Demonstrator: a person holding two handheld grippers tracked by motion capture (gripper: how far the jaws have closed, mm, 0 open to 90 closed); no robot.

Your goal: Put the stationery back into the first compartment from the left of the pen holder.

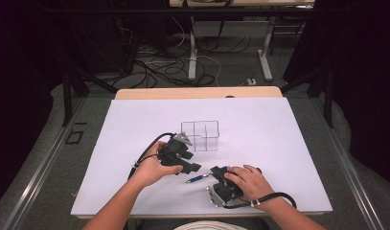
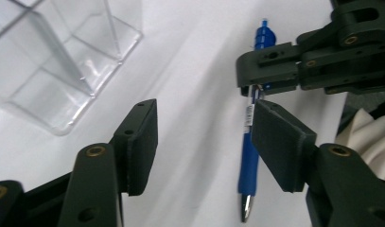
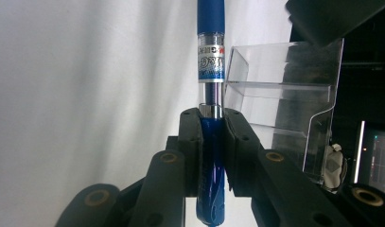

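Note:
A blue pen [image 1: 196, 178] lies low over the white sheet [image 1: 259, 124], and my right gripper [image 1: 215, 171] is shut on its barrel. The right gripper view shows the pen [image 3: 211, 42] clamped between the two pads of that gripper [image 3: 211, 142] and pointing away. My left gripper [image 1: 195, 167] sits just left of the pen with its jaws open. In the left gripper view nothing is between the jaws of my left gripper [image 2: 204, 142]. There the pen [image 2: 249, 156] runs behind the right-hand jaw, held farther off by my right gripper [image 2: 268, 68].
A clear plastic organizer [image 1: 200, 135] with several compartments stands on the sheet just beyond the left gripper; it also appears as the organizer [image 2: 62, 61] and the organizer [image 3: 280, 94]. The table's wooden far edge [image 1: 197, 92] lies behind. Cables and desk legs cover the floor beyond.

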